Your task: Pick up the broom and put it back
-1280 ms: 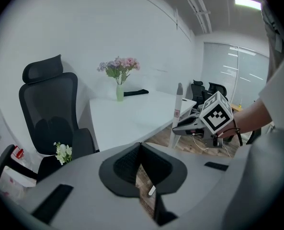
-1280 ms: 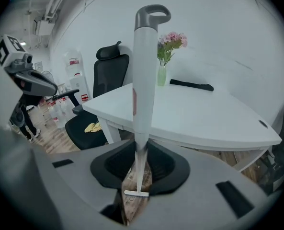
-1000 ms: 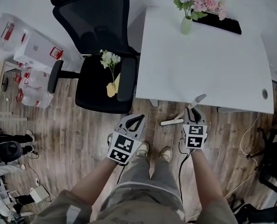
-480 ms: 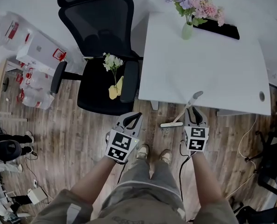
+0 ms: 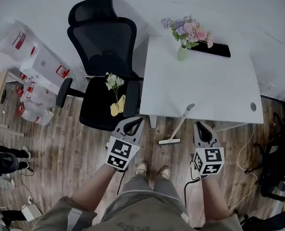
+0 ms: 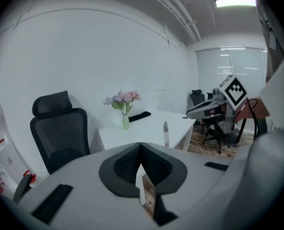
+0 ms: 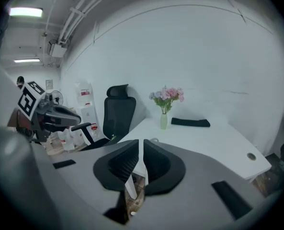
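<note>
As the white long-handled broom [image 5: 179, 124] leans on the white rectangular table's [image 5: 204, 81] near edge, task looks done — left gripper [image 5: 135, 122] pressed together, empty; right gripper [image 5: 200, 127] just closing, slit apart, empty.

In the left gripper view, the left hand-held gripper [image 6: 141, 146] hides the broom [image 6: 166, 133] below its handle tip. Red print on the boxes [image 5: 46, 66] is too small to read.

chair [image 5: 104, 61] upper-left of ctr, table [image 5: 204, 85] right of it, vase [image 5: 182, 52] on table's upper part; broom [image 5: 176, 130] at table's lower edge, mid-frame.
</note>
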Demonstrator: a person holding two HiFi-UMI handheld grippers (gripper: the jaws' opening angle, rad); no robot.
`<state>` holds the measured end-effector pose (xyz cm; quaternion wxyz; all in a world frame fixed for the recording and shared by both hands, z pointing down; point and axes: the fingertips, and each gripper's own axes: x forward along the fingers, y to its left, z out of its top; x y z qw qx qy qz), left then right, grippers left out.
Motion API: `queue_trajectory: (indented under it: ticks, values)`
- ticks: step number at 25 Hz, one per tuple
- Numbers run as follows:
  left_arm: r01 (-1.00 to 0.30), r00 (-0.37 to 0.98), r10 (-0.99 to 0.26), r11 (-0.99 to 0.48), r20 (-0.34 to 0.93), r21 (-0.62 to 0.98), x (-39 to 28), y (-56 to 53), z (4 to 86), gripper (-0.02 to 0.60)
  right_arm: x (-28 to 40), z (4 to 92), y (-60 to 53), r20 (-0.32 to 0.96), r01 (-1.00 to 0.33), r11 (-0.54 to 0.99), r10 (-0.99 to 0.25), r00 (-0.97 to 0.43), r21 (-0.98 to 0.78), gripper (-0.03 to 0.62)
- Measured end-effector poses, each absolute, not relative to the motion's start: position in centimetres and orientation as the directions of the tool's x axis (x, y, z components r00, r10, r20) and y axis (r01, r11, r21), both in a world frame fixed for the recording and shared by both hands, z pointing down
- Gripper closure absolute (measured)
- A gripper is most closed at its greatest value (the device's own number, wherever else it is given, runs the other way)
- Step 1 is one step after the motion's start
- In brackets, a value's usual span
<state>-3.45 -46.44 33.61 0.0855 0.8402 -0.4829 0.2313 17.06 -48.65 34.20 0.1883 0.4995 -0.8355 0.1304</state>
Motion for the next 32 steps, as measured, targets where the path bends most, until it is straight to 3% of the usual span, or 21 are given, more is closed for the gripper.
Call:
queue_trajectory:
  ticks: [9, 13, 18, 26, 32]
  values:
    - [-0.838, 0.470, -0.821, -0.530, 0.324, -0.128, -2.0, -45.2, 23.8, 0.566, 17.0, 20.0, -44.5, 0.235, -0.837, 0.547, -0.811, -0.536, -0.018, 0.548]
    - [-0.837, 0.498, -0.839, -0.531, 0.220, -0.128, -1.4, -43.7, 18.7, 0.566, 18.0, 15.5, -42.5, 0.157, -0.844, 0.536, -0.835, -0.528, 0.014, 0.549]
    - [-0.803, 0.525, -0.829, -0.557, 0.190, -0.211, 0.1, -41.9, 15.3, 0.566, 19.9, 11.6, -39.7, 0.061, -0.858, 0.514, -0.856, -0.513, 0.008, 0.552]
    - [-0.793, 0.552, -0.817, -0.576, 0.164, -0.201, 1.4, -39.4, 13.9, 0.566, 20.8, 10.1, -36.1, 0.053, -0.849, 0.528, -0.848, -0.528, -0.001, 0.556]
    - [-0.777, 0.574, -0.798, -0.602, 0.187, -0.183, 2.4, -38.4, 14.6, 0.565, 21.7, 11.8, -36.6, 0.080, -0.847, 0.521, -0.844, -0.530, -0.108, 0.557]
